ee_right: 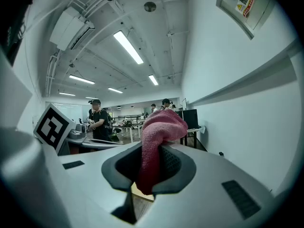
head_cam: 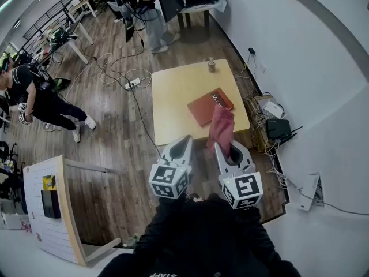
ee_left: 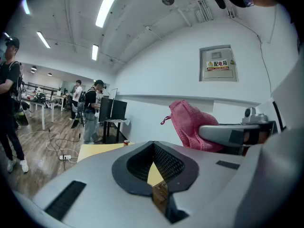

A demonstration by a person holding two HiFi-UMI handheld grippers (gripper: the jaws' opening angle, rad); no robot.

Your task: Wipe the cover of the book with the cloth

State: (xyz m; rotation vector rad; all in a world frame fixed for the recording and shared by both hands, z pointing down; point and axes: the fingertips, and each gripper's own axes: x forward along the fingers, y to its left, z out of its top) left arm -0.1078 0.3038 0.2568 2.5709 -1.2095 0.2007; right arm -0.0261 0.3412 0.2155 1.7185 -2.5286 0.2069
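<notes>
A reddish-brown book (head_cam: 207, 107) lies flat on the right half of the small yellow table (head_cam: 173, 97). A pink cloth (head_cam: 221, 126) hangs bunched over the book's near corner, and my right gripper (head_cam: 222, 149) is shut on it. In the right gripper view the cloth (ee_right: 156, 132) bulges up out of the right gripper (ee_right: 151, 150). My left gripper (head_cam: 185, 139) is held beside it over the table's near edge, shut with nothing in it. In the left gripper view the left gripper (ee_left: 153, 144) points at the table, with the cloth (ee_left: 190, 125) off to its right.
A small can (head_cam: 211, 66) stands at the table's far edge. Cables and a power strip (head_cam: 132, 84) lie on the wooden floor to the left. A box of cables and a black device (head_cam: 278, 129) sit by the right wall. People stand at the left and far back.
</notes>
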